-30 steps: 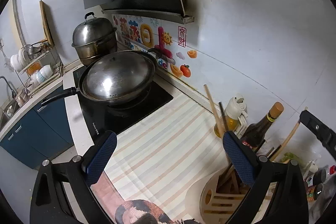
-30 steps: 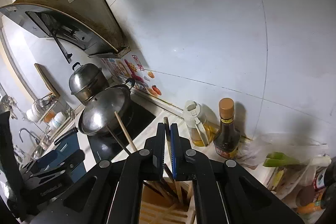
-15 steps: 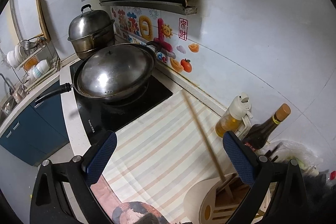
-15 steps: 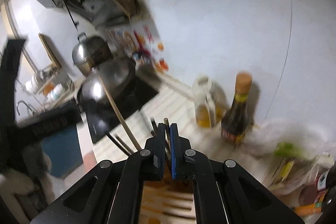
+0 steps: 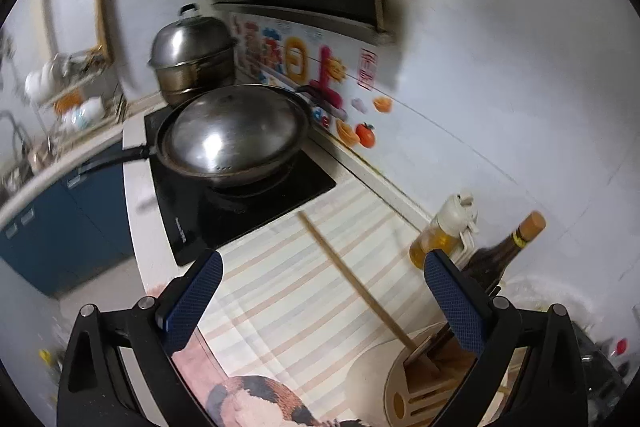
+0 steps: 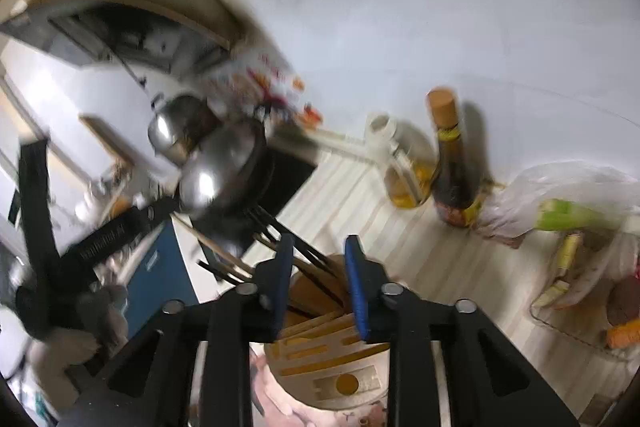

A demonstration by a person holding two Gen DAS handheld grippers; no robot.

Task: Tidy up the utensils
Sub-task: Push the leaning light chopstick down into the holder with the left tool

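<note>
Right claw (image 6: 316,279): jaws have just been opening from a tight clamp; they now stand partly apart above the holder. Chopstick shafts lie in the gap behind them, but the blue pads press on nothing.
Left claw (image 5: 322,301): wide open and empty, as in both earlier frames; it hangs over the striped cloth.
Change, chopsticks: a second ago the right claw pinched a chopstick between closed pads; that grip is now let go, and the sticks stand in the holder.
Change, wooden stick (image 5: 356,283): it stood near upright by the bottles a second ago; it now leans far left over the cloth, its lower end in the holder.
Change, view: both current frames are blurred.
Utensil holder (image 6: 332,363): pale wood, rounded body, slotted top with long cuts and one round hole; it stands on the surface just below the right claw.
Dark chopsticks (image 6: 288,235): thin, straight, bundled, fanning out to the left from the holder.
Surface cloth (image 5: 288,291): flat fabric with pale cream and tan stripes.
Wok (image 5: 232,135): domed polished metal, black handle, on a glossy black hob.
Steamer pot (image 5: 192,59): stacked steel, behind the wok.
Bottles: clear oil bottle (image 5: 440,235) with white cap; dark glass bottle (image 5: 504,255) with tan cap, side by side at the wall.
</note>
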